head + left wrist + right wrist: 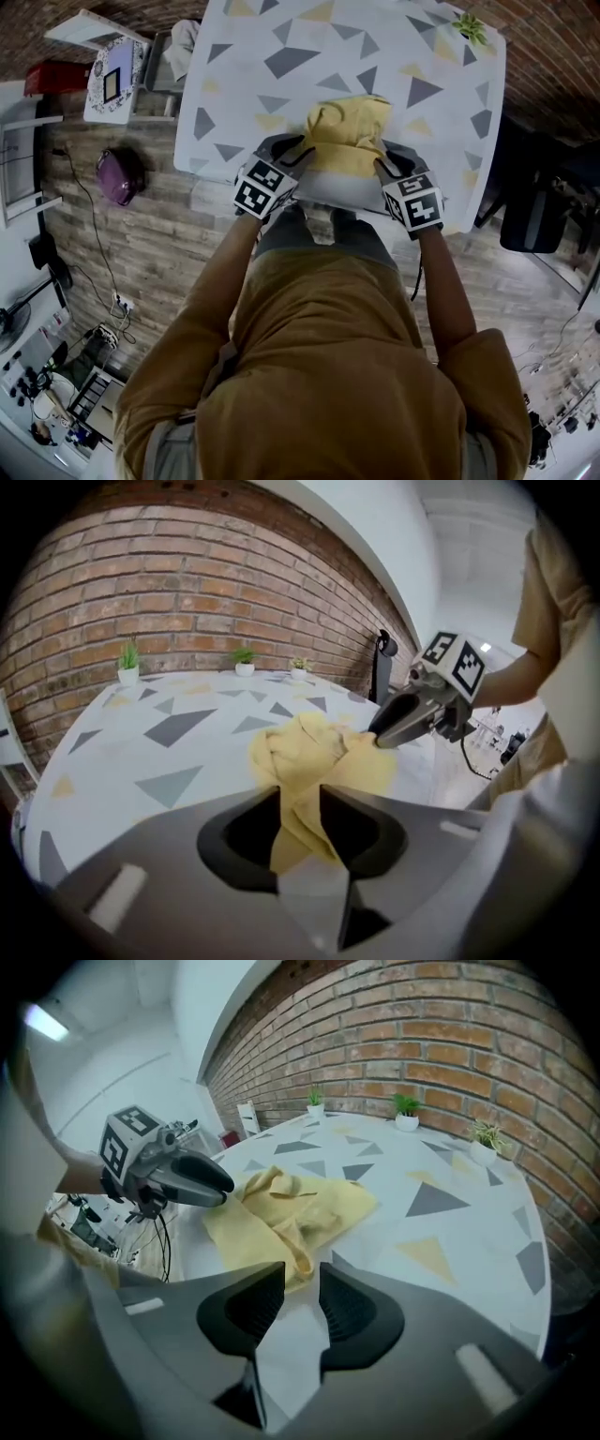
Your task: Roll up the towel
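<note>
Brick wall [450, 1026]: red brick, rising well beyond the towel [349, 131].
Tabletop [281, 103]: white, scattered with grey and yellow triangles, lying under the towel.
Person [328, 356]: in a mustard top, standing on the towel's near side with tongs in each hand.
Towel: yellow, bunched in a loose heap by the tabletop's near edge.
Left tongs [300, 803]: at the towel's left side, narrowly spread, with a fold of towel filling the gap.
Right tongs [302, 1279]: at the towel's right side, narrowly spread. The hem is just at the tips and bare tabletop shows between them.
Potted plants [405, 1108]: three small ones, well beyond the towel, by the wall.
</note>
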The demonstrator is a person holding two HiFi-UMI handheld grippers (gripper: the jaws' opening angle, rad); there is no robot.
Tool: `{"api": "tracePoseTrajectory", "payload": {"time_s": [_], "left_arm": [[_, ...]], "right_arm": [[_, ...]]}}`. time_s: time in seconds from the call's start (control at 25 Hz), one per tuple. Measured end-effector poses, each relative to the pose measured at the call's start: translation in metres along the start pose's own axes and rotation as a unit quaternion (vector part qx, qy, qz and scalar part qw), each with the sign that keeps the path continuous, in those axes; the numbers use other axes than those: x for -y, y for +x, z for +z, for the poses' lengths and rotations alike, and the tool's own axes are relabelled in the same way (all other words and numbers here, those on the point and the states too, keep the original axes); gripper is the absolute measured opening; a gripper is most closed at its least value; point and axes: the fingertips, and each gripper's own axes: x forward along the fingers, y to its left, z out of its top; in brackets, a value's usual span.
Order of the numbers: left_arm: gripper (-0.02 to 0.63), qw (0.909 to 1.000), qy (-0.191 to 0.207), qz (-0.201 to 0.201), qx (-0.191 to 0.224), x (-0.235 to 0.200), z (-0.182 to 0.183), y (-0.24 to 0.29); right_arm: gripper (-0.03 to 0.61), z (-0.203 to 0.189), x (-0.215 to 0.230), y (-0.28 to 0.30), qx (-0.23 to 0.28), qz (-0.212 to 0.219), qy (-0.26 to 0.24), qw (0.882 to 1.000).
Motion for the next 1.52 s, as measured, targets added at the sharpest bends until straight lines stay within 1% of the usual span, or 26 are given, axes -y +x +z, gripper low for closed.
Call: {"api": "tracePoseTrajectory", "payload": {"time_s": [0.16,0.24,0.32,0.48,0.72,0.92,1.12,1.24,1.32,1.44,1.52], "left_arm": [[0.175,0.997,0.057,0.028,-0.043,-0.005,-0.011,0.011],[0.211,0.9946,0.078,0.048,-0.049,-0.01,-0.013,0.012],[0.236,0.9928,0.091,0.061,-0.048,-0.013,-0.011,0.012],[0.236,0.9924,0.093,0.067,-0.044,-0.021,-0.005,0.016],[0.236,0.9897,0.115,0.069,-0.049,-0.033,0.01,0.028],[0.238,0.9892,0.117,0.072,-0.05,-0.044,0.019,0.033],[0.24,0.9885,0.122,0.073,-0.051,-0.055,0.028,0.039],[0.24,0.9887,0.12,0.075,-0.047,-0.063,0.034,0.043],[0.241,0.989,0.118,0.077,-0.045,-0.066,0.037,0.045],[0.241,0.9891,0.119,0.079,-0.038,-0.067,0.041,0.044],[0.239,0.9883,0.128,0.079,-0.026,-0.065,0.043,0.038]], "right_arm": [[0.1,-0.003,0.015,0.011,-0.005,-0.046,0.001,0.999],[0.1,-0.005,0.018,0.015,-0.01,-0.056,0.005,0.998],[0.1,-0.006,0.017,0.018,-0.013,-0.058,0.004,0.998],[0.109,-0.003,0.021,0.019,-0.012,-0.064,-0.001,0.998],[0.123,0.012,0.04,0.026,-0.012,-0.082,-0.014,0.996],[0.123,0.025,0.049,0.03,-0.014,-0.094,-0.029,0.995],[0.123,0.031,0.056,0.035,-0.006,-0.1,-0.021,0.995],[0.123,0.038,0.055,0.039,-0.013,-0.105,-0.045,0.993],[0.123,0.043,0.057,0.041,-0.014,-0.107,-0.049,0.993],[0.124,0.046,0.064,0.038,0.002,-0.118,-0.042,0.992],[0.123,0.051,0.063,0.024,0.02,-0.129,-0.063,0.989]]}}
